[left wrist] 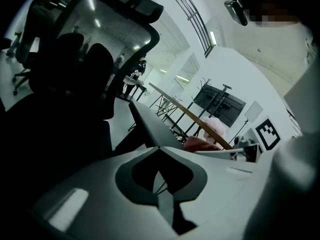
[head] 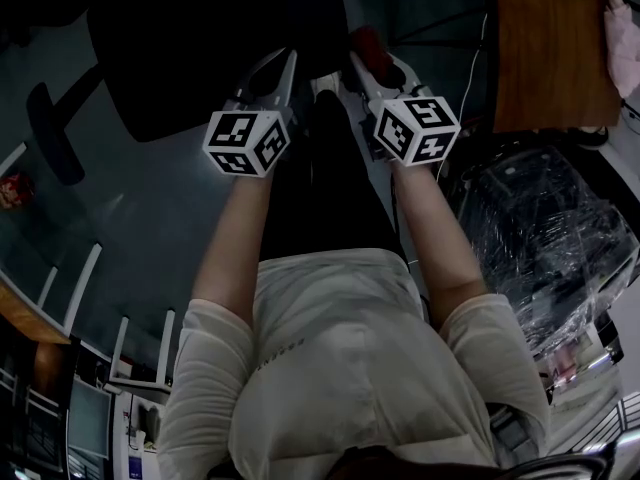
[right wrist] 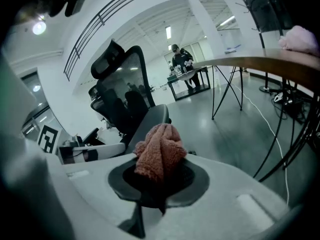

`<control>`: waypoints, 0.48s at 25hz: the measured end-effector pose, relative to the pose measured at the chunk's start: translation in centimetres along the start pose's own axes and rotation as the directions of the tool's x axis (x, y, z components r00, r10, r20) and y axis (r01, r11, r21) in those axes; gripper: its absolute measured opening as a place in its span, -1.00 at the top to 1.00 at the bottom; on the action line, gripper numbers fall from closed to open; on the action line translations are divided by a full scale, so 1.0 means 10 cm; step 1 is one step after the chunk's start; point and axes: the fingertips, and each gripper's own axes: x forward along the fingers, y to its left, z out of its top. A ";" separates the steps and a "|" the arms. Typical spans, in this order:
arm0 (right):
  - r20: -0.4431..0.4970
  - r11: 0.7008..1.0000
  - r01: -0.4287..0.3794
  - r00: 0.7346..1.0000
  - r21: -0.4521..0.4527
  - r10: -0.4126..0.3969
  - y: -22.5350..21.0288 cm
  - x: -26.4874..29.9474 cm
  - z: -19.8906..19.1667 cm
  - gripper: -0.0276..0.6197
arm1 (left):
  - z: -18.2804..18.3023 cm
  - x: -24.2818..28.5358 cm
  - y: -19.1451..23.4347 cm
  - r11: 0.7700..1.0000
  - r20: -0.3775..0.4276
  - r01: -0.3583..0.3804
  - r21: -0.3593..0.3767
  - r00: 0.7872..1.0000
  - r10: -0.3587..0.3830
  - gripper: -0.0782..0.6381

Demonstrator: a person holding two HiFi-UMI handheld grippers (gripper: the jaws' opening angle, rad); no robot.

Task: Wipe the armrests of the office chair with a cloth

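Upper left of the head view: one black office chair (head: pixel 200 38). I count one armrest (head: pixel 52 133) at the far left and can't find the other. Two tongs sit side by side at upper centre.

My left tongs (left wrist: pixel 159 147) have the jaws pressed together with nothing between them. They are close to the seat edge, but I can't tell if they touch it.

My right tongs (head: pixel 358 63) are clamped on one rust-pink cloth (right wrist: pixel 160 151). It is bunched up and sticks out above the jaws, well apart from that armrest.

In the middle background of the right gripper view, one person (right wrist: pixel 180 59) stands at a far table.

Upper right of the head view: one wooden bench (head: pixel 550 48), with a second cloth (head: pixel 622 40), pale pink, lying at its right edge. That makes two cloths in all.

Lower right: one plastic-wrapped bundle (head: pixel 545 238) on the floor.
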 end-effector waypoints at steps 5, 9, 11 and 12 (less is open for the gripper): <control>-0.025 1.000 0.013 1.000 0.016 -0.013 0.12 -0.14 -0.31 0.76 | 0.00 -0.01 -0.02 1.000 -0.018 0.019 0.018 1.000 -0.018 0.77; -0.054 1.000 0.013 0.998 0.015 -0.012 0.25 -0.14 -0.49 0.76 | -0.01 -0.01 -0.03 0.999 -0.017 0.028 0.033 0.999 -0.028 0.77; -0.071 1.000 -0.008 0.997 0.017 0.009 0.37 -0.11 -0.56 0.76 | -0.01 -0.01 -0.04 0.999 -0.011 0.036 0.037 0.999 -0.035 0.77; -0.079 1.000 -0.020 0.997 0.015 0.021 0.45 -0.09 -0.59 0.76 | -0.01 -0.01 -0.04 0.998 -0.008 0.040 0.038 0.999 -0.040 0.77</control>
